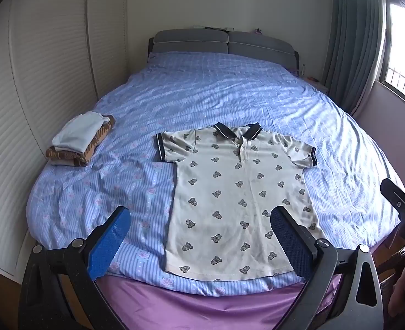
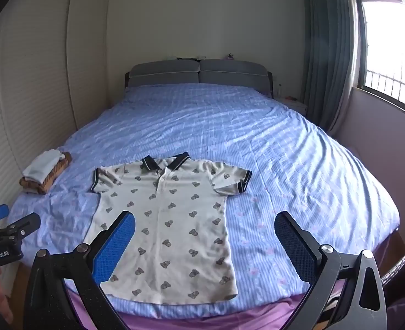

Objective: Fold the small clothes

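A small cream polo shirt [image 1: 229,192] [image 2: 169,220] with a dark collar, dark sleeve cuffs and a grey printed pattern lies flat, face up, near the foot of the bed, collar toward the headboard. My left gripper [image 1: 199,220] hovers open above its lower left part, nothing between the blue pads. My right gripper [image 2: 203,225] hangs open over the shirt's lower right part, also holding nothing. Each gripper shows at the edge of the other's view: the right gripper [image 1: 400,200] and the left gripper [image 2: 10,225].
A stack of folded clothes [image 1: 78,143] [image 2: 45,172], white on top of brown, sits at the left side of the blue striped bedspread [image 1: 229,96] [image 2: 284,151]. A purple sheet [image 1: 202,308] edges the foot. Wardrobe doors [image 1: 37,68] stand left; curtain and window [image 2: 389,55] right.
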A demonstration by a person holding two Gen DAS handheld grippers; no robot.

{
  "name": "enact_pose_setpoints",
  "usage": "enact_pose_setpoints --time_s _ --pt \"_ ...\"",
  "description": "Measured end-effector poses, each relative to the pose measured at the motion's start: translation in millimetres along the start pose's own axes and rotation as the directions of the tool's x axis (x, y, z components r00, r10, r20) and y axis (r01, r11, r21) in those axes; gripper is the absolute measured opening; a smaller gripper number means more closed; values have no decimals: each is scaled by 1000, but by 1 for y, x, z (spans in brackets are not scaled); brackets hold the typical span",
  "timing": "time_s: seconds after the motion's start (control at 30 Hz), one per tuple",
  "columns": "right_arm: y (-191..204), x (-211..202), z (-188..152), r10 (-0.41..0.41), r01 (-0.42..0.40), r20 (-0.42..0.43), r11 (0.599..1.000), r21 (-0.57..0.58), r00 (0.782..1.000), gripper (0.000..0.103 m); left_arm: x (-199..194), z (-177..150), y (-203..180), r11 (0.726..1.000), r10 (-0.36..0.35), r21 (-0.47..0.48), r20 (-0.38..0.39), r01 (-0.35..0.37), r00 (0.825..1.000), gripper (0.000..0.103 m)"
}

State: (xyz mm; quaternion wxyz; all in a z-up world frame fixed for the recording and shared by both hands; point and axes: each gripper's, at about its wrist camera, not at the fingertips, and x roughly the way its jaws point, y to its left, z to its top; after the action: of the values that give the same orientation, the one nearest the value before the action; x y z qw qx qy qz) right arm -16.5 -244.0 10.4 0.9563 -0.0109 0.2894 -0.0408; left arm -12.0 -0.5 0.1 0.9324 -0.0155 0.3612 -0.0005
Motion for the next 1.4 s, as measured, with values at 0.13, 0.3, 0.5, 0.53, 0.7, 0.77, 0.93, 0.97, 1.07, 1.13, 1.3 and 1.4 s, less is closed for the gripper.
enact_pose_setpoints --time_s 0.13,0.3,0.5,0.53,0.7,0.77,0.93,0.97,1.07,1.13,1.3,1.4 --pt "0 -2 0 1 -1 1 1000 3 1000 102 -1 -1 0 1000 0 1 -2 0 1000 103" --pt "-1 -2 -1 5 -5 0 1000 5 1000 102 0 0 0 1000 -1 -3 -3 1 1000 103" --pt "-3 -3 -1 2 -2 2 1000 9 1000 102 0 0 0 1000 -2 -1 -5 2 1000 103" --pt "-2 -4 0 3 -3 1 1000 10 1000 102 -1 -1 0 1000 -3 -1 -6 3 1000 103" --pt "-4 -3 -1 3 -3 2 1000 9 1000 102 -1 -1 0 1000 -2 -1 -6 2 1000 103" --pt "-4 -3 -1 3 -3 2 1000 9 1000 102 -1 -1 0 1000 -3 -2 -5 3 1000 103" --pt "-4 -3 -1 3 -3 1 1000 9 1000 102 -1 -1 1 1000 -3 -2 -5 3 1000 103" --pt "-4 -4 -1 3 -3 1 1000 10 1000 102 -1 0 1 1000 -2 -2 -5 2 1000 103" --pt "-5 -4 -1 3 -3 1 1000 13 1000 102 -2 -1 1 1000 -4 -1 -7 4 1000 103" --pt "-5 -4 -1 4 -4 1 1000 13 1000 102 -2 -1 1 1000 -3 -2 -6 3 1000 103" --pt "-6 -3 -1 5 -5 -1 1000 13 1000 102 -2 -1 1 1000 -4 -1 -7 4 1000 103" --pt "-6 -3 -1 6 -6 -4 1000 15 1000 102 -2 -1 1 1000 -3 -1 -5 3 1000 103"
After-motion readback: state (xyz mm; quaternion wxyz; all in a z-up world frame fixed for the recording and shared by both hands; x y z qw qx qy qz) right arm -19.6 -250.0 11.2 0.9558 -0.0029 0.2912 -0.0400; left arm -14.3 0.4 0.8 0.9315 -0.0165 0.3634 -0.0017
